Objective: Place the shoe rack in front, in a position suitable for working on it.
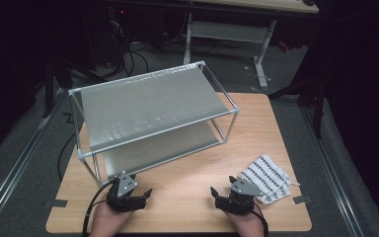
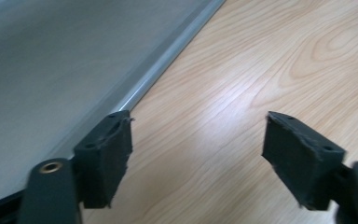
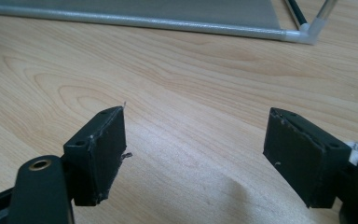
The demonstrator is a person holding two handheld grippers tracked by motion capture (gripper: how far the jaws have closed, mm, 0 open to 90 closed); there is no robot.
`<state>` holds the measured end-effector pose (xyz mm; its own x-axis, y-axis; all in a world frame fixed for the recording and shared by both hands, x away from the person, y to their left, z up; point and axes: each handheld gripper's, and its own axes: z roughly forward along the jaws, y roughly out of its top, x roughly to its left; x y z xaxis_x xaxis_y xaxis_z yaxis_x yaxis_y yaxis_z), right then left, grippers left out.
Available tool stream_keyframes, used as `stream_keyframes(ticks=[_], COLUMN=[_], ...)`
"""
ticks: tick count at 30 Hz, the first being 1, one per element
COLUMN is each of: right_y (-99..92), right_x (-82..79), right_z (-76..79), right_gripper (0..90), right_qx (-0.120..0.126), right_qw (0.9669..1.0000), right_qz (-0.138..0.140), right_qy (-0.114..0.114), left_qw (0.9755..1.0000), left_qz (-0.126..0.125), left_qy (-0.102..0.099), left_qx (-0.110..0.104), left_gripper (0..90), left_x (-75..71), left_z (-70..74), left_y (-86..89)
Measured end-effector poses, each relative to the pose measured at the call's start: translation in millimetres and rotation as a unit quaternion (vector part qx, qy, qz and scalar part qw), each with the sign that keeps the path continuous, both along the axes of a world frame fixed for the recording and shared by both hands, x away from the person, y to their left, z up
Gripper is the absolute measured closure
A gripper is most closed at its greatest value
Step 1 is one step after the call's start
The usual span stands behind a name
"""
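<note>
**Folded patterned cloth lies flat at the right, both grippers empty**

The patterned cloth (image 1: 266, 178) lies on the wooden surface (image 1: 187, 197) near its front right corner, just beside the right gripper (image 1: 225, 193). It looks like a thin folded textile or packet, white with rows of small dark marks: probably light, soft and limp, likely to sag or unfold if lifted by one corner. A pinch on the near edge, across all the layers at once, seems the safest hold; a second pinch on the far edge would keep it flat. Its long axis runs diagonally, from the near left by the gripper up toward the far right edge of the surface. In the right gripper view a pale scrap at the right edge may be its corner, though that is too small to tell.

The right gripper's jaws stand released and wide, with bare wood between them. The left gripper (image 1: 143, 195) rests well apart at the front left, jaws likewise spread and empty, close to the lower rail of the two-tier rack (image 1: 153, 106), whose grey fabric shelves and metal tube frame fill the middle of the surface.
</note>
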<state>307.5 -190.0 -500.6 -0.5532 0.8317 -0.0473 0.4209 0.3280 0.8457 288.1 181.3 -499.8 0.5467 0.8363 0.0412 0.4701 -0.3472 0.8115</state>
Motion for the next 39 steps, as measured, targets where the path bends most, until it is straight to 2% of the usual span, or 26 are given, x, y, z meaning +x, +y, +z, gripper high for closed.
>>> stream_keyframes(ticks=[1, 3, 6, 10, 14, 18, 20, 22, 25, 29, 33, 35, 39], right_y=[1.5, 3.7, 3.2, 2.3, 4.2, 6.8, 11.1, 12.2, 13.0, 7.5, 6.0, 6.0, 5.6], right_x=[0.1, -0.5, -0.5, 1.7, 6.3, 5.4, 4.4, 4.0, 1.4, -2.0, -0.6, 0.3, 2.8], right_z=[-0.1, -0.1, 0.8, 4.1, 6.7, 8.0, 7.1, 6.8, 8.0, 11.3, 13.3, 13.1, 14.4], right_gripper=[20.5, 20.9, 23.8, 24.9, 25.6, 25.3, 24.8, 24.9, 24.9, 24.7, 25.6, 25.8, 27.5], right_qx=[-0.005, -0.012, -0.013, -0.002, 0.011, 0.011, 0.007, 0.006, -0.002, 0.005, 0.011, 0.013, 0.018], right_qw=[1.0000, 0.9999, 0.9999, 0.9999, 0.9998, 0.9999, 0.9999, 0.9999, 0.9997, 0.9998, 0.9996, 0.9996, 0.9994], right_qz=[0.001, 0.005, 0.009, 0.012, 0.014, 0.009, 0.010, 0.012, 0.020, 0.007, 0.002, 0.002, 0.000], right_qy=[0.000, -0.001, -0.001, -0.005, 0.003, -0.002, -0.005, -0.008, -0.011, -0.019, -0.024, -0.025, -0.029], left_qw=[0.9999, 0.9996, 0.9996, 0.9995, 0.9993, 0.9982, 0.9982, 0.9980, 0.9975, 0.9981, 0.9978, 0.9983, 0.9988], left_qz=[0.002, -0.003, -0.008, -0.010, -0.008, -0.012, -0.023, -0.031, -0.040, -0.044, -0.036, -0.028, -0.014], left_qy=[0.001, -0.001, -0.003, -0.006, -0.013, -0.011, -0.013, -0.010, -0.023, -0.012, -0.020, -0.025, -0.011], left_qx=[-0.015, -0.028, -0.028, -0.031, -0.034, -0.058, -0.053, -0.053, -0.053, -0.041, -0.052, -0.045, -0.045], left_gripper=[21.6, 21.2, 18.9, 18.2, 18.2, 18.2, 18.2, 18.2, 18.2, 17.0, 21.2, 23.6, 23.8], left_x=[0.7, 0.8, 0.2, -0.3, -0.8, -7.9, -13.8, -13.0, -11.2, -9.8, -16.2, -21.9, -31.2], left_z=[0.2, 0.3, 0.5, 0.4, 1.8, 4.5, 7.2, 9.8, 13.2, 8.9, 14.3, 16.4, 13.6], left_y=[3.6, 7.8, 9.2, 10.4, 12.0, 16.6, 19.1, 18.9, 15.7, 9.2, 12.2, 15.9, 28.0])
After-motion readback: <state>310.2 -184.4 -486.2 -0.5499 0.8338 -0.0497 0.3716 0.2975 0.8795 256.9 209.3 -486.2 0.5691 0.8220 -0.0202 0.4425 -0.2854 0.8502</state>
